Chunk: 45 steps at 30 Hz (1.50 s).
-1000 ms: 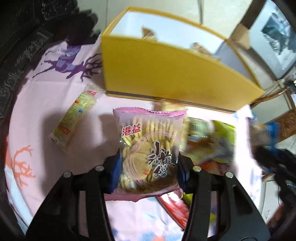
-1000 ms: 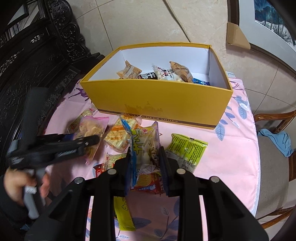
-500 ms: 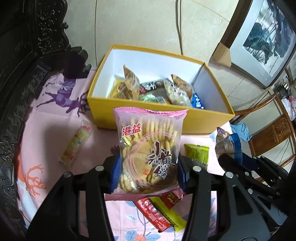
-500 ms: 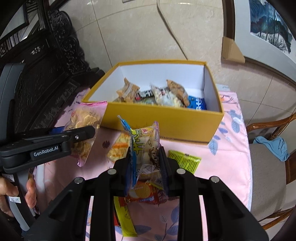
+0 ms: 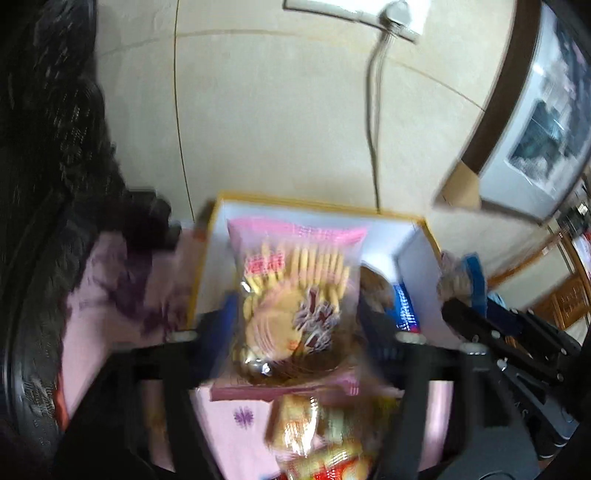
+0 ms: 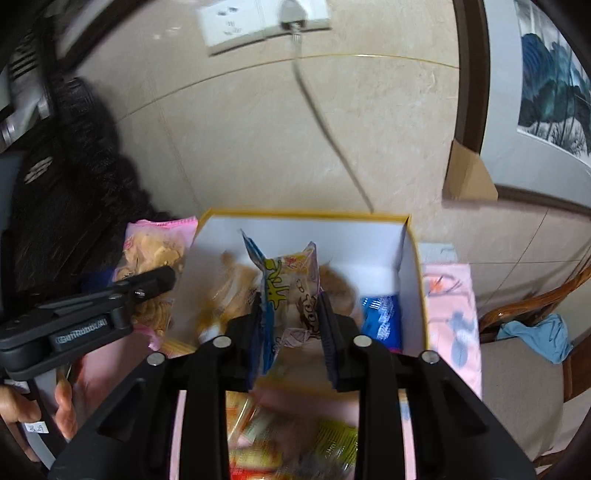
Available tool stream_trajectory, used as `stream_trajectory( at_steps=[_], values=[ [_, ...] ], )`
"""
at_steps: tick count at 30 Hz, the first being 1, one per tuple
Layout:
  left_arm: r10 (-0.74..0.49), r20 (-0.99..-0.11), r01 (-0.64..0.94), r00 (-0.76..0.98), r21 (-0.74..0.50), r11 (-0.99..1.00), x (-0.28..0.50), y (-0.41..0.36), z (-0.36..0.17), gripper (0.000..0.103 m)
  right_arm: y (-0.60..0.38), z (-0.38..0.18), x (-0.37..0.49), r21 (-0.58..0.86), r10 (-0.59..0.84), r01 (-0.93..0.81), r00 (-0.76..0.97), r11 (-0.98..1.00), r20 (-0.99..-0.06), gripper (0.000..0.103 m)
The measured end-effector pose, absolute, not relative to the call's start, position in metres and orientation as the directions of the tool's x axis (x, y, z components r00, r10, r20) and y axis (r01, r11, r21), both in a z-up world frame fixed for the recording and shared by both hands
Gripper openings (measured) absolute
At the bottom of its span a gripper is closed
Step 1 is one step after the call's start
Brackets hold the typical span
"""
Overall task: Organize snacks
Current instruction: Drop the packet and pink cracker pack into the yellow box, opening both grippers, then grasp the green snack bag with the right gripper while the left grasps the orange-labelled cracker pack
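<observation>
Hovering over the yellow box point(image 6: 415, 266), left gripper point(image 5: 295, 325) just opened around pink cracker bag point(image 5: 295, 291); right gripper point(image 6: 291, 317), loosening, pinches cartoon snack packet point(image 6: 291, 284); print blurred.

I see a beige tiled wall point(image 6: 258, 147) with a socket plate point(image 6: 258, 22), a framed painting point(image 6: 554, 81) (blue-green), dark carved furniture point(image 6: 74, 155).

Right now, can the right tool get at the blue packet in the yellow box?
Probably not yet. The right tool has a snack pack between its jaws, which have just been opening. The blue packet lies uncovered in the yellow box, right corner; once the pack drops, the way looks free.
</observation>
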<state>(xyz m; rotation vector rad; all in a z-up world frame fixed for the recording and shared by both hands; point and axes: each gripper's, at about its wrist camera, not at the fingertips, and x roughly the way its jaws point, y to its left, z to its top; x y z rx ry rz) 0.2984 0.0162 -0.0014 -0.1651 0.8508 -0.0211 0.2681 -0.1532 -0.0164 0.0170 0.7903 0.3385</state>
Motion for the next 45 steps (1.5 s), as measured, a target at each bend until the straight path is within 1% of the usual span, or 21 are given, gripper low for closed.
stream_trajectory(
  at_steps=[1, 3, 7, 10, 11, 12, 13, 14, 15, 18, 19, 22, 27, 33, 39, 42, 44, 45],
  values=[
    [-0.068, -0.744, -0.062, 0.665, -0.145, 0.988, 0.306, 0.019, 0.001, 0.100, -0.153, -0.015, 0.282, 0.124, 0.277, -0.271, 0.649, 0.955, -0.709, 0.033],
    [-0.041, -0.739, -0.087, 0.672, -0.134, 0.987, 0.315, 0.026, 0.010, 0.100, -0.156, -0.013, 0.294, 0.089, 0.234, -0.245, 0.661, 0.965, -0.713, 0.033],
    [-0.025, -0.718, -0.100, 0.696, -0.131, 0.986, 0.297, 0.037, 0.013, 0.100, -0.178, -0.005, 0.282, 0.106, 0.263, -0.263, 0.678, 0.959, -0.686, 0.035],
    [-0.045, -0.732, -0.118, 0.680, -0.170, 0.978, 0.268, 0.046, -0.004, 0.100, -0.196, -0.018, 0.259, 0.128, 0.276, -0.268, 0.646, 0.955, -0.711, 0.035],
    [-0.039, -0.736, -0.134, 0.676, -0.175, 0.975, 0.254, 0.048, -0.013, 0.100, -0.203, -0.025, 0.247, 0.142, 0.280, -0.261, 0.635, 0.955, -0.720, 0.037],
    [-0.037, -0.738, -0.140, 0.674, -0.176, 0.974, 0.242, 0.047, -0.022, 0.100, -0.207, -0.031, 0.237, 0.151, 0.281, -0.253, 0.627, 0.956, -0.727, 0.052],
    [-0.031, -0.739, -0.143, 0.673, -0.171, 0.975, 0.226, 0.046, -0.033, 0.100, -0.212, -0.044, 0.220, 0.162, 0.271, -0.227, 0.623, 0.960, -0.734, 0.063],
    [-0.024, -0.742, -0.146, 0.670, -0.163, 0.976, 0.217, 0.044, -0.043, 0.100, -0.217, -0.059, 0.202, 0.167, 0.246, -0.183, 0.628, 0.969, -0.738, 0.065],
    [-0.016, -0.753, -0.150, 0.658, -0.152, 0.977, 0.205, 0.041, -0.057, 0.100, -0.218, -0.071, 0.192, 0.172, 0.234, -0.158, 0.621, 0.972, -0.748, 0.065],
    [-0.021, -0.790, -0.158, 0.613, -0.148, 0.976, 0.181, 0.036, -0.091, 0.100, -0.213, -0.132, 0.162, 0.202, 0.202, -0.057, 0.523, 0.978, -0.828, 0.065],
    [-0.033, -0.813, -0.165, 0.582, -0.158, 0.973, 0.174, 0.035, -0.106, 0.100, -0.210, -0.146, 0.158, 0.211, 0.199, -0.034, 0.503, 0.977, -0.841, 0.065],
    [-0.044, -0.839, -0.171, 0.542, -0.162, 0.972, 0.161, 0.034, -0.122, 0.100, -0.202, -0.171, 0.156, 0.203, 0.167, 0.022, 0.487, 0.979, -0.857, 0.065],
    [-0.046, -0.827, -0.135, 0.560, -0.146, 0.980, 0.155, 0.030, -0.117, 0.100, -0.199, -0.181, 0.173, 0.220, 0.146, 0.094, 0.492, 0.971, -0.858, 0.065],
    [-0.059, -0.825, -0.131, 0.562, -0.159, 0.979, 0.153, 0.030, -0.112, 0.100, -0.195, -0.191, 0.193, 0.228, 0.146, 0.118, 0.477, 0.967, -0.867, 0.065],
    [-0.059, -0.830, -0.127, 0.555, -0.155, 0.980, 0.156, 0.031, -0.114, 0.100, -0.188, -0.206, 0.196, 0.158, 0.087, 0.122, 0.449, 0.980, -0.889, 0.073],
    [-0.055, -0.839, -0.136, 0.542, -0.152, 0.979, 0.158, 0.033, -0.118, 0.100, -0.176, -0.208, 0.192, 0.076, 0.041, 0.059, 0.459, 0.995, -0.888, 0.075],
    [-0.050, -0.845, -0.144, 0.533, -0.149, 0.978, 0.159, 0.036, -0.122, 0.100, -0.168, -0.210, 0.190, 0.025, 0.013, 0.019, 0.465, 1.000, -0.885, 0.072],
    [-0.046, -0.847, -0.148, 0.529, -0.146, 0.978, 0.160, 0.037, -0.124, 0.100, -0.167, -0.210, 0.188, 0.012, 0.011, -0.002, 0.474, 1.000, -0.881, 0.065]
  ],
)
